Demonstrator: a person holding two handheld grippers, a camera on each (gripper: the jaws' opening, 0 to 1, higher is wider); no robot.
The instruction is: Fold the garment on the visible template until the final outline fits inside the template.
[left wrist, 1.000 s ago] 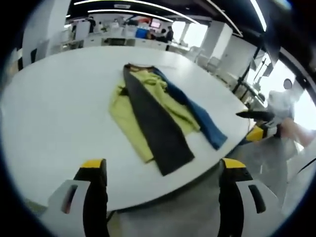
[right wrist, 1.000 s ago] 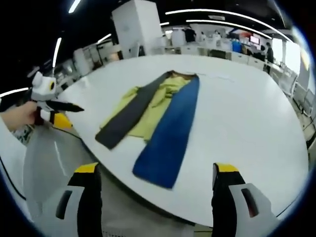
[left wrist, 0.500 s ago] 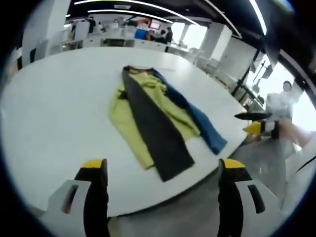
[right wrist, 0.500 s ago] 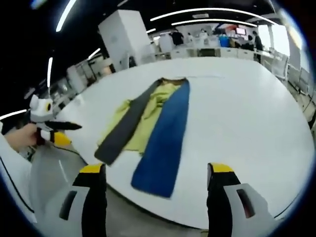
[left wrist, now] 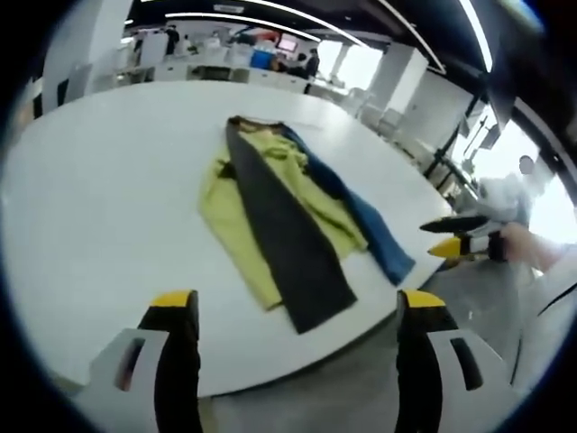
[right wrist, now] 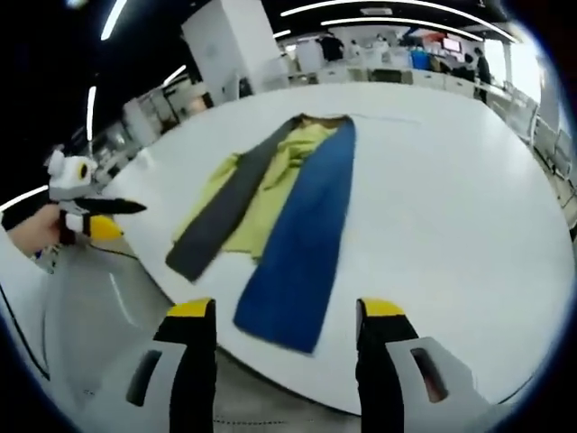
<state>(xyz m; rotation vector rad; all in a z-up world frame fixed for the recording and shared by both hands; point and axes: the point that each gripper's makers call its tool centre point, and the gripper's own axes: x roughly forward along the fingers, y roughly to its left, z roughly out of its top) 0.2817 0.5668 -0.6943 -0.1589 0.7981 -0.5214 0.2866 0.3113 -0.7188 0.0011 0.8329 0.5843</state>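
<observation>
Garment (right wrist: 275, 194), one: tri-colour, spread flat at the table's near edge, unfolded.
One white table (left wrist: 99, 198). Panels counted: one blue (right wrist: 306, 234), one dark grey (left wrist: 279, 234), one yellow-green (left wrist: 230, 221) between. Soft, light, limp by appearance; best taken at the near hem corners. Left gripper (left wrist: 288, 311) and right gripper (right wrist: 287, 316): two, jaws apart, holding nothing, short of the cloth.

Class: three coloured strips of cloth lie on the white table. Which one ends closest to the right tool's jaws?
The blue strip: its lower end lies at the table edge just ahead of the right tool, while the dark grey strip and yellow-green cloth sit further left.
</observation>
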